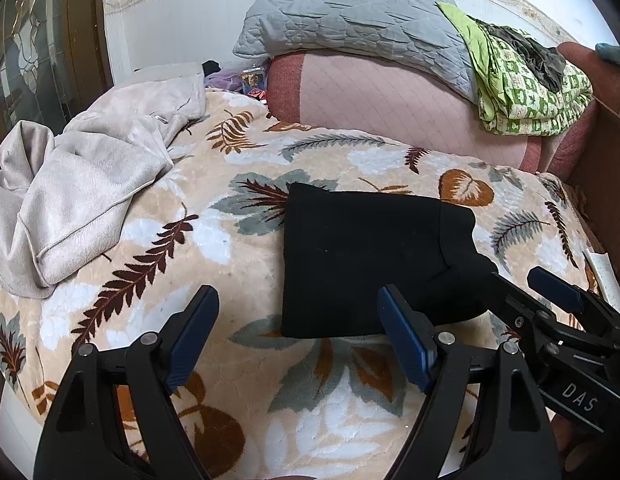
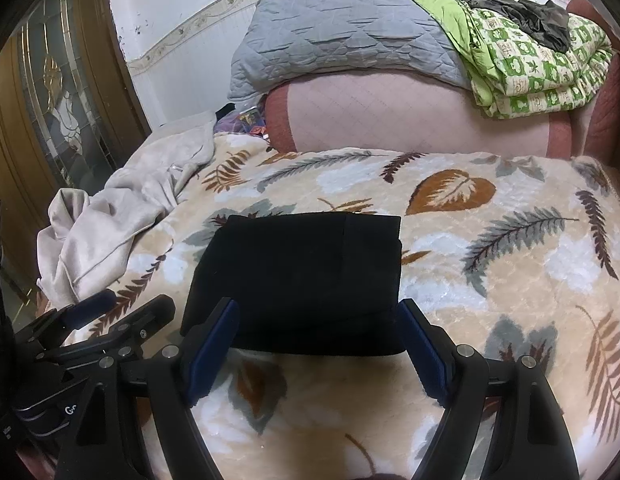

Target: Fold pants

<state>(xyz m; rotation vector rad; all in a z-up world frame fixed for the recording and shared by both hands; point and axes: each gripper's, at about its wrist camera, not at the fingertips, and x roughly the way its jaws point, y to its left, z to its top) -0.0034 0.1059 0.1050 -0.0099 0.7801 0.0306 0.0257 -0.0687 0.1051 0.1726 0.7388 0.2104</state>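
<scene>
The black pants (image 1: 370, 260) lie folded into a compact rectangle on the leaf-patterned blanket (image 1: 230, 360); they also show in the right wrist view (image 2: 302, 280). My left gripper (image 1: 298, 336) is open and empty, just in front of the pants' near left corner. My right gripper (image 2: 318, 344) is open and empty, its blue pads (image 2: 422, 348) on either side of the pants' near edge. It shows at the right of the left wrist view (image 1: 526, 288), beside the pants' right end. The left gripper shows at the left edge of the right wrist view (image 2: 122, 312).
A crumpled beige garment (image 1: 82, 192) lies at the left of the bed. A pink bolster (image 1: 390, 108), a grey quilted pillow (image 1: 350, 16) and a green patterned quilt (image 1: 526, 92) are stacked at the back. A wooden door (image 2: 50, 100) stands at left.
</scene>
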